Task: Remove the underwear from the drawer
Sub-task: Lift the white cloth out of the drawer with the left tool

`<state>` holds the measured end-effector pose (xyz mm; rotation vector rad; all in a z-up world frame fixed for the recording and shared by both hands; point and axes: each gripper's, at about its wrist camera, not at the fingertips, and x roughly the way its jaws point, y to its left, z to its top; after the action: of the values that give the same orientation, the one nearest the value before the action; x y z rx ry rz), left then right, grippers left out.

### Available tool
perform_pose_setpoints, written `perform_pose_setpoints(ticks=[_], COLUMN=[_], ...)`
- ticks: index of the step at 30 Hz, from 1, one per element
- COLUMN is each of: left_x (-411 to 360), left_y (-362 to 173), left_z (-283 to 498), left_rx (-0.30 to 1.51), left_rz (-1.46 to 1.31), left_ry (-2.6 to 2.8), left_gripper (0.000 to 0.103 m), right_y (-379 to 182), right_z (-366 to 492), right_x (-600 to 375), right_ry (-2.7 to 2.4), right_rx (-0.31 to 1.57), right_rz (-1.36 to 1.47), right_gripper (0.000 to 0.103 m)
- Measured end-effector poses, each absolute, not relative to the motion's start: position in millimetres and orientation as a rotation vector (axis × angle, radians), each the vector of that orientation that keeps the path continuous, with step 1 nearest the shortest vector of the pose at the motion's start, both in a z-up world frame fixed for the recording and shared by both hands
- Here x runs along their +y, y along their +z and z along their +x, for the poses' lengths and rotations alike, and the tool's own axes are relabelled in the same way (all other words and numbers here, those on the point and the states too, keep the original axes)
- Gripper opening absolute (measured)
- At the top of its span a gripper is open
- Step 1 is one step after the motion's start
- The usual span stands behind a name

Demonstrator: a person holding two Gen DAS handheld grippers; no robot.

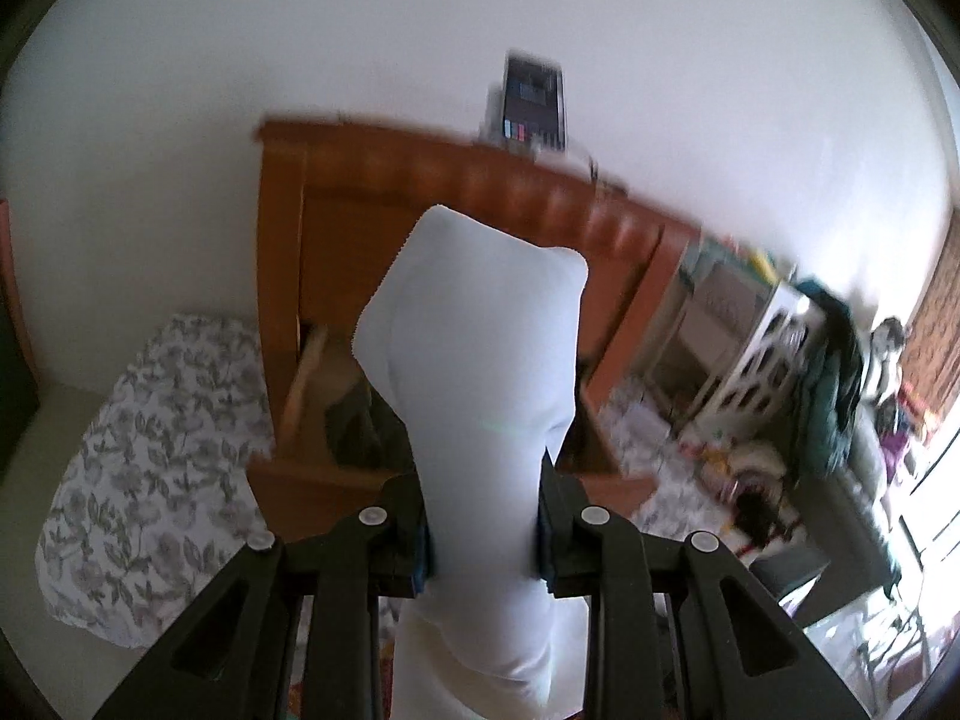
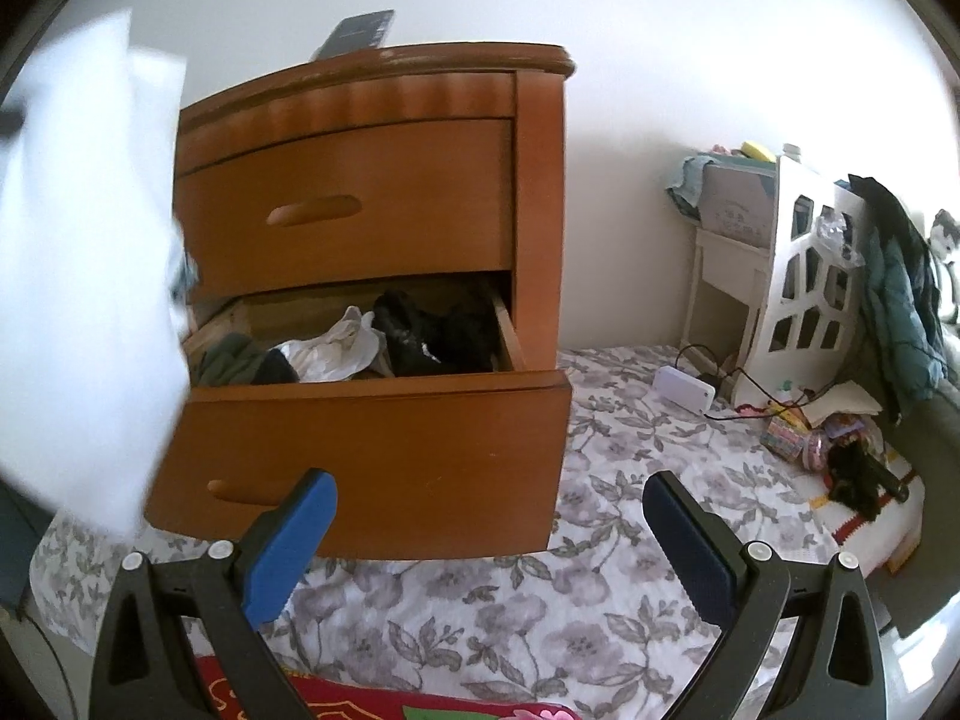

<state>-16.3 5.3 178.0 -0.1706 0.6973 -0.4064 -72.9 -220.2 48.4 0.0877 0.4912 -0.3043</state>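
Note:
My left gripper is shut on a piece of white underwear, which stands up between the pads and hangs below them. Behind it is the wooden nightstand with its bottom drawer pulled out. In the right wrist view the same white underwear is a blurred sheet at the left, in front of the nightstand. The open drawer holds black clothes, a crumpled white piece and a green one. My right gripper is open with nothing in it, low in front of the drawer.
A floral cloth covers the floor around the nightstand. A dark flat device lies on top of it. A white cut-out panel, a small cream table, hanging clothes and scattered toys fill the right side. A red mat lies below.

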Motion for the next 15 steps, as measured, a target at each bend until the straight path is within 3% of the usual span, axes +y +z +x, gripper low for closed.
perform_pose_setpoints(ticks=[15], left_x=[-40.9], left_y=[58.2], left_z=[-14.6], left_rx=[0.960], left_rz=[-0.052], left_ry=[-0.397], left_gripper=[0.030], right_y=[49.1], right_z=[-75.9], right_x=[-227.0], right_ry=[-0.316], right_rx=[0.480], right_rz=[0.120], right_gripper=[0.103])
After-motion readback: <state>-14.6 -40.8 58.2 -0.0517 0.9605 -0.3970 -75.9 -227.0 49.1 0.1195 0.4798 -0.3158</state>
